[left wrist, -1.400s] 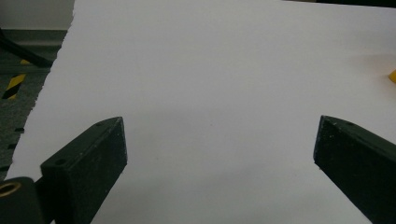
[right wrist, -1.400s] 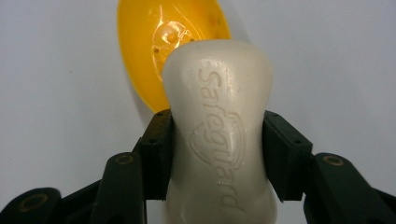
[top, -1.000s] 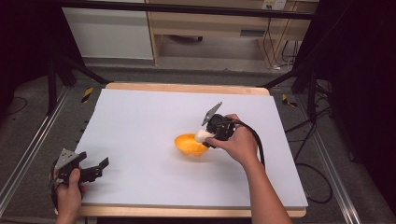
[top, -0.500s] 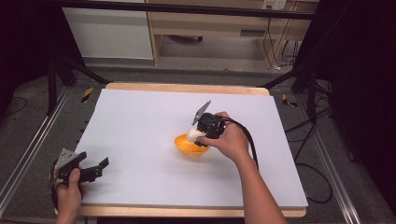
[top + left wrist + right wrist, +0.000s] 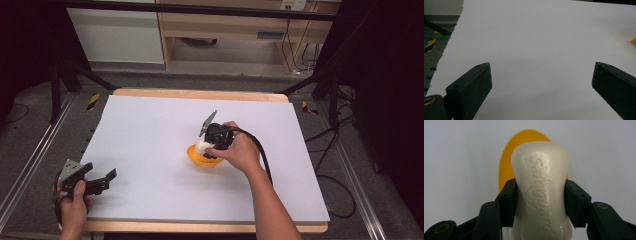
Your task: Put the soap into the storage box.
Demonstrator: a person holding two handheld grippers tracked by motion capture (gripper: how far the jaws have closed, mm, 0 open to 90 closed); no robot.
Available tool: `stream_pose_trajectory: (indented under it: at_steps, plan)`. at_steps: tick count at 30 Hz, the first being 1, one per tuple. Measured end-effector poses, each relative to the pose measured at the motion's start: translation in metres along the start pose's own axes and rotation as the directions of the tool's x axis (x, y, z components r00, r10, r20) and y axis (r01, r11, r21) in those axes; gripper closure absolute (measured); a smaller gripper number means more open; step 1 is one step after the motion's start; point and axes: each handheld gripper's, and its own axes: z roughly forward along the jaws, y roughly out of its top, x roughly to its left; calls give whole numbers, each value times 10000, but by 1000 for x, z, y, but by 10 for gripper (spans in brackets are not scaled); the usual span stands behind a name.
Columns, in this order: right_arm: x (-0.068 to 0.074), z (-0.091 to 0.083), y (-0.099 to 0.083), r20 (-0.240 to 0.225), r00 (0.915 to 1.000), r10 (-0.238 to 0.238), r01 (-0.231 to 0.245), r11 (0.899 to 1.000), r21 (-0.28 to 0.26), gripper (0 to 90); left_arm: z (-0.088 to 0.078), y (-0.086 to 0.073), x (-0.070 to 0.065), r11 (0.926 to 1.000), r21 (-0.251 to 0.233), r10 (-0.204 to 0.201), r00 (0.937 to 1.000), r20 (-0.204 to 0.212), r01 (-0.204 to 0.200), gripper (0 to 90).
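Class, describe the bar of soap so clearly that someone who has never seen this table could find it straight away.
Start at the white table and find the yellow dish near its middle. Just above the dish, the right gripper is shut on the bar of soap, one of its fingers on each side. It is the only cream-white, waisted bar, with a brand name embossed on its face.

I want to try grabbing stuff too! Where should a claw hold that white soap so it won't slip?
Around its narrow waist, as the right claw does now. The soap bar pinches in at the middle and swells toward its ends, so black jaws closing on its two long sides sit snugly. Come from above, over the yellow bowl.
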Motion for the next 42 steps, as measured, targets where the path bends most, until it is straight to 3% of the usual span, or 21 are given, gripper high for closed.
stream_pose_trajectory:
  at_steps: [12, 16, 19, 20, 25, 29, 33, 35, 37, 39, 42]
  plan:
    - [0, 15, 4, -70, 9996, -269, 270, 9994, 194, 493, 0, 0, 0, 10000, -51, -51, 10000, 18, 51, 22]
    - [0, 16, 3, -226, 9997, -49, 54, 9997, 233, 470, 0, 0, 0, 10000, -60, -76, 10000, 13, 76, 22]
    - [-2, 12, 2, -100, 9999, 43, -43, 10000, -74, 423, 0, 0, 0, 10000, -35, -71, 10000, 22, 71, 22]
    - [-3, 6, 1, 20, 9992, 404, -402, 9983, -431, 402, 0, 0, 1, 10000, -29, -63, 10000, 17, 64, 22]
    - [-3, -5, -5, 358, 9966, 745, -709, 9933, -908, 365, 0, 0, 0, 10000, -34, -14, 10000, 0, 14, 22]
    - [-5, -13, -21, 248, 9936, 1102, -1045, 9799, -1699, 412, 0, 0, 0, 10000, 12, 11, 10000, -8, -11, 22]
    - [-5, -22, -43, 52, 9841, 1776, -1699, 9490, -2658, 471, 0, 0, -1, 10000, 12, 32, 10000, -30, -32, 22]
    - [-5, -25, -54, 171, 9805, 1958, -1834, 9427, -2786, 500, 0, 0, -1, 10000, 9, 45, 10000, -45, -45, 22]
    - [-4, -28, -64, 474, 9714, 2327, -2100, 9348, -2863, 512, 0, 0, -1, 10000, 16, 67, 10000, -59, -67, 22]
    - [-5, -31, -74, 497, 9655, 2558, -2304, 9273, -2950, 522, 0, 0, -1, 10000, 9, 73, 10000, -64, -73, 22]
    - [-2, -34, -88, 628, 9601, 2726, -2429, 9236, -2966, 496, 1, 0, -1, 9999, 23, 99, 9999, -69, -99, 22]
